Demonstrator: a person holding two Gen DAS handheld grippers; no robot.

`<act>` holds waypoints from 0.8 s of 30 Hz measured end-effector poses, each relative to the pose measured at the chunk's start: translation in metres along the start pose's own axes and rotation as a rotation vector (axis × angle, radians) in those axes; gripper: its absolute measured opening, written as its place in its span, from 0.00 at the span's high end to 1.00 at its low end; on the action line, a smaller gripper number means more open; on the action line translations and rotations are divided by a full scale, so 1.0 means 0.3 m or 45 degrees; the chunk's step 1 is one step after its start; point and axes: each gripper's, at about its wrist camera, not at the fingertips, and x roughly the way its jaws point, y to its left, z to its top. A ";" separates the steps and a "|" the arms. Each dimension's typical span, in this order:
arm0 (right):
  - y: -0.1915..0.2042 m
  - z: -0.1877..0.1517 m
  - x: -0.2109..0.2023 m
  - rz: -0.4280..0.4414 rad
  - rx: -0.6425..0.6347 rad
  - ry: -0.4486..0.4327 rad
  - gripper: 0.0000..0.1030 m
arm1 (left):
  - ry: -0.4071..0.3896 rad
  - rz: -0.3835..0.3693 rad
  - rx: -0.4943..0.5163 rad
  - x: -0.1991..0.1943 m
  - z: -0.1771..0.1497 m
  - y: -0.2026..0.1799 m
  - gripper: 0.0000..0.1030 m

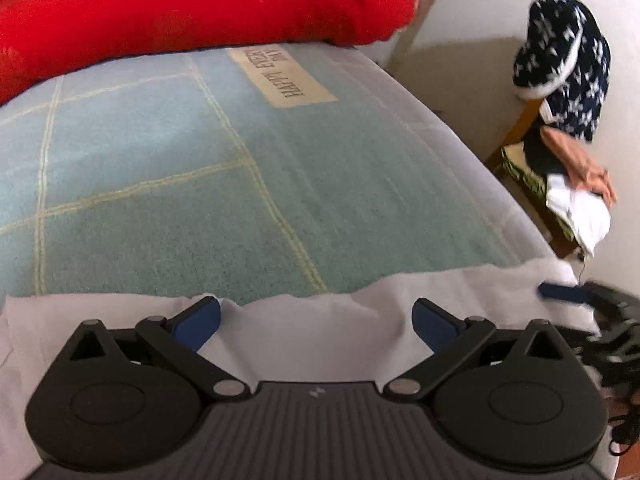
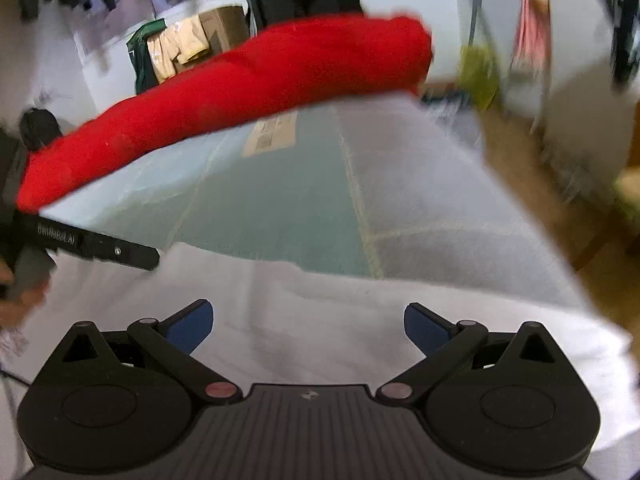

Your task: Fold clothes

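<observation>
Left gripper [image 1: 316, 320] and right gripper [image 2: 308, 324], both spread wide and empty, over white garment [image 1: 320, 336] on blue blanket [image 1: 200, 180]; red pillow [image 1: 180, 12] beyond.

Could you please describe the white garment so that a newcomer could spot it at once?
Find the blue-green checked blanket covering the bed. At its near edge, under both open grippers, lies the white garment. Unlike the red bundle at the far side, it is pale and flat.

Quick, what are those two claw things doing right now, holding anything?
Left gripper: open, holding nothing, poised over the edge of the white garment.
Right gripper: open, holding nothing, above the same white garment.
</observation>
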 end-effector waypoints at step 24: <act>-0.415 -0.056 -0.130 -0.272 0.306 -0.054 0.00 | 0.024 0.116 0.004 -0.046 -0.022 0.051 0.02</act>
